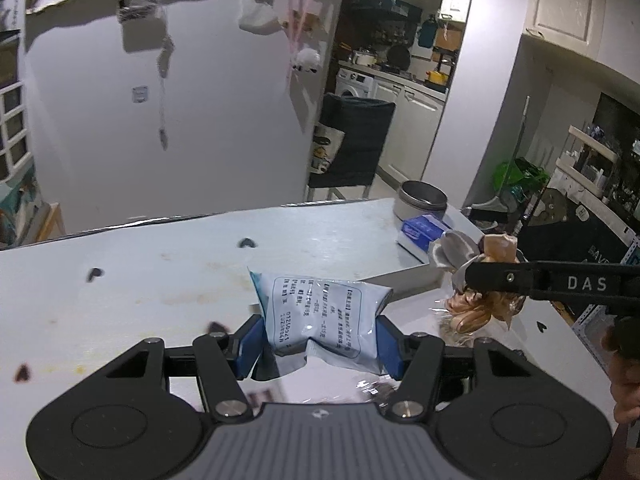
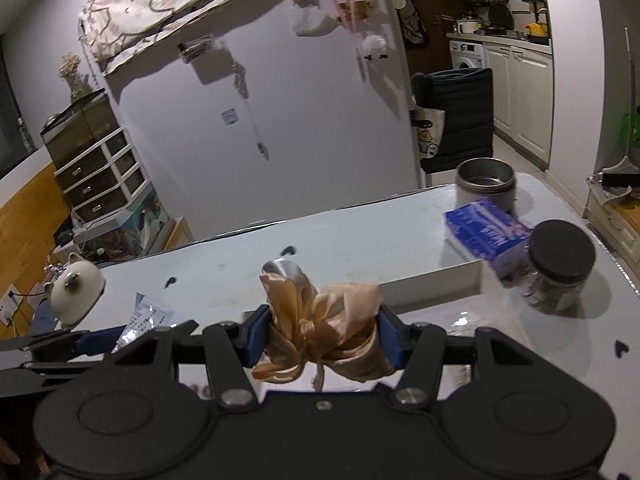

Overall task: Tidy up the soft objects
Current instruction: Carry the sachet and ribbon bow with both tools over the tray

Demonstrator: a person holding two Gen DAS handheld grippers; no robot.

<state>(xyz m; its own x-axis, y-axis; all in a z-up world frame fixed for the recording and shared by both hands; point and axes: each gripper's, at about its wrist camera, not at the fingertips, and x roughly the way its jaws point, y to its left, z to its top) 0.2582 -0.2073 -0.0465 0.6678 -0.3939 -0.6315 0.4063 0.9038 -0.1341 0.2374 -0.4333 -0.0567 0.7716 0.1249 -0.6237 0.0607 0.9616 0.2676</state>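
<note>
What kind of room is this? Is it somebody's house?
Most likely a home, by the kitchen. A tall white fridge stands behind the table, and a washing machine sits under a counter with pots in the room beyond.

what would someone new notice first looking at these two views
Each gripper has a soft thing clamped between its blue pads, lifted above the pale table: the left gripper squeezes a white printed packet, and the right gripper holds a bunched tan satin bow. Beyond them, at the table's far right, a blue box lies by a metal tin and a black-lidded jar.
</note>
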